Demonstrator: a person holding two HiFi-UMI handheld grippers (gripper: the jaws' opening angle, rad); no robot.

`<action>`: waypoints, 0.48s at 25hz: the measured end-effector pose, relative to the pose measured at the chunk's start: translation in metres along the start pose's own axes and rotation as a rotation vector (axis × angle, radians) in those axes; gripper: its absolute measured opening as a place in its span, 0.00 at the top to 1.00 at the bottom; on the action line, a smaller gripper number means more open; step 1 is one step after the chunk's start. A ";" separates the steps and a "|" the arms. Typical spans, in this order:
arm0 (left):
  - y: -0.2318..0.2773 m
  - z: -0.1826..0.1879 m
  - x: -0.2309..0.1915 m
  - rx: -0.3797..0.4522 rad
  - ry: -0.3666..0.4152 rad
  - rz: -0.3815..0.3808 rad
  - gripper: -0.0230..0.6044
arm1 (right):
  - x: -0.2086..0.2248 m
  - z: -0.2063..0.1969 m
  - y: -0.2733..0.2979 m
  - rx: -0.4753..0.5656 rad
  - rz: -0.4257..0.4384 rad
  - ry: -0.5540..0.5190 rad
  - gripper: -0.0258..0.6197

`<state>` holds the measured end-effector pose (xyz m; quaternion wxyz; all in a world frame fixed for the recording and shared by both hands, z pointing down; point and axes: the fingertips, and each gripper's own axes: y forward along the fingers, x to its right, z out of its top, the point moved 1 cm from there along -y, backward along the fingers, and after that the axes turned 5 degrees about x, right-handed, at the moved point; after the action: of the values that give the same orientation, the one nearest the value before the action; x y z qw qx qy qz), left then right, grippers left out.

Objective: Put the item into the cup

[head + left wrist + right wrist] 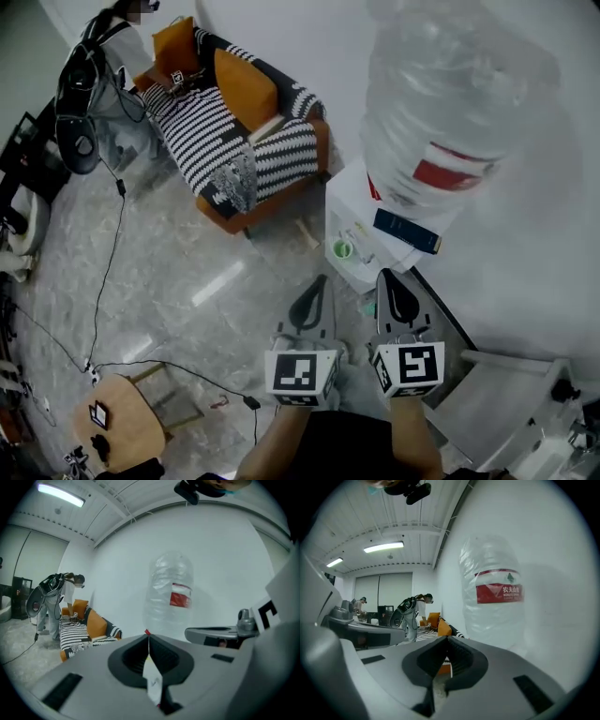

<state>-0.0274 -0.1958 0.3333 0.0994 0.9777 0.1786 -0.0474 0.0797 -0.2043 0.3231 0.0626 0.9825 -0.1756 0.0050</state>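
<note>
Closest of all is the left tool [317,289], marker cube toward the camera. Its jaws are pressed together on a thin white slip [152,679] with a red tip (what kind of slip cannot be told), which runs edge-on down the line where they meet. Just beside it, the right tool [389,284] has its jaws closed against each other with nothing between them. Ahead of both tools and apart from them, a small green-rimmed cup [342,249] stands upright on the white water dispenser [349,202], below the big clear water bottle [450,103] with its red label. A dark blue box [406,231] lies on the dispenser near the cup. Farther off, a striped sofa [234,141] with orange cushions stands against the wall, with a person [117,56] beside it.
</note>
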 end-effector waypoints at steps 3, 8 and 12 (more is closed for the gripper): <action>-0.001 0.027 0.008 0.047 0.026 -0.017 0.94 | 0.005 0.025 -0.005 0.037 0.008 0.008 0.94; -0.003 0.077 0.031 0.126 0.069 -0.084 0.94 | 0.004 0.071 -0.013 0.124 0.033 -0.006 0.94; -0.012 0.101 0.043 0.163 0.085 -0.107 0.94 | 0.005 0.100 -0.023 0.178 0.055 -0.028 0.94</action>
<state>0.0025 -0.1919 0.2273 0.0095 0.9727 0.2304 -0.0255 0.0915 -0.1969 0.2210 -0.0277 0.9789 -0.2021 0.0084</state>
